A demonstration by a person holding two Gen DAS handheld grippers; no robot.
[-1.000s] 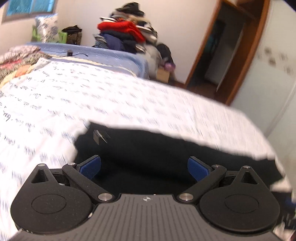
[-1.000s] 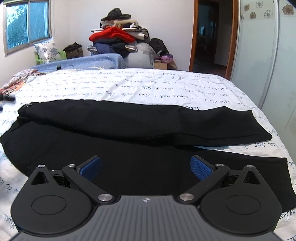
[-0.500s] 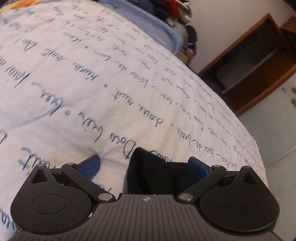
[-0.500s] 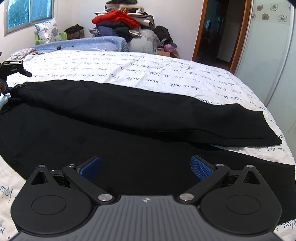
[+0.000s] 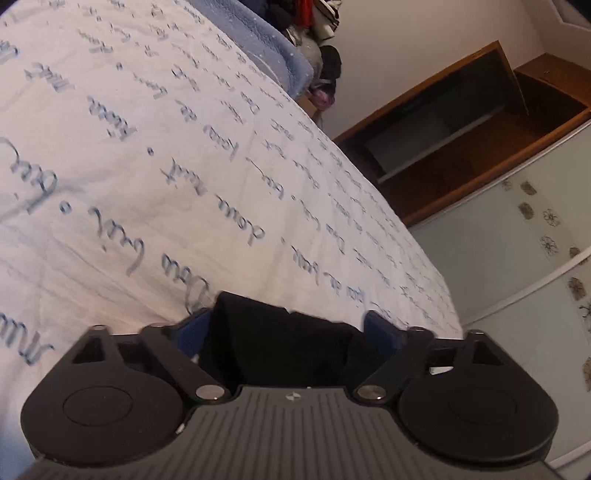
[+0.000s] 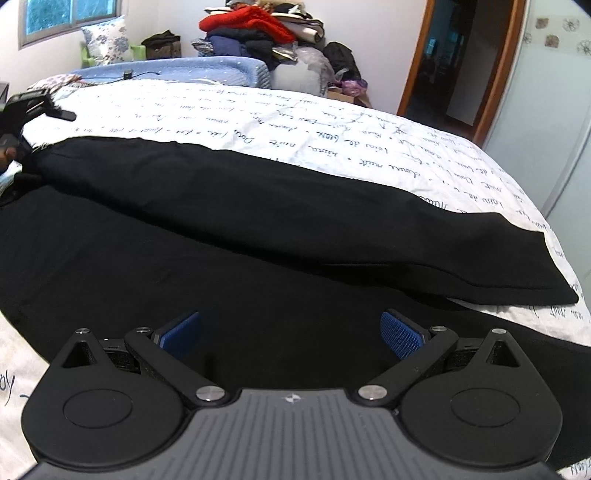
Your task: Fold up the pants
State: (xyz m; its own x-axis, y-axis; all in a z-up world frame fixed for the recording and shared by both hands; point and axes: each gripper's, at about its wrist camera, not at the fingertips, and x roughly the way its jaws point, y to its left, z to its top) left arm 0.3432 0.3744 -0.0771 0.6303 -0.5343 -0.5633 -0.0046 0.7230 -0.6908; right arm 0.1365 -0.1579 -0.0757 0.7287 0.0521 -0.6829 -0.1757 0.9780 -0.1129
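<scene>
Black pants (image 6: 258, 221) lie spread across the white bed, one leg folded over toward the far side, hems at the right. My right gripper (image 6: 291, 332) is open and hovers low over the near leg, holding nothing. My left gripper (image 5: 288, 328) sits low on the bed at the waist end, and a bunched corner of the black pants (image 5: 280, 339) lies between its blue pads; the jaws still stand apart. The left gripper also shows at the far left of the right wrist view (image 6: 22, 110), at the waistband.
The white bedsheet (image 6: 332, 122) with blue script covers the bed. A blue bed (image 6: 177, 70) and a pile of clothes (image 6: 258, 29) stand behind. A wooden door frame (image 6: 498, 74) and a pale wardrobe (image 6: 554, 110) are at the right.
My left gripper dropped low to the bed at the waist corner, and the fabric now fills more of the gap between its pads. My right gripper moved forward and lower over the near leg.
</scene>
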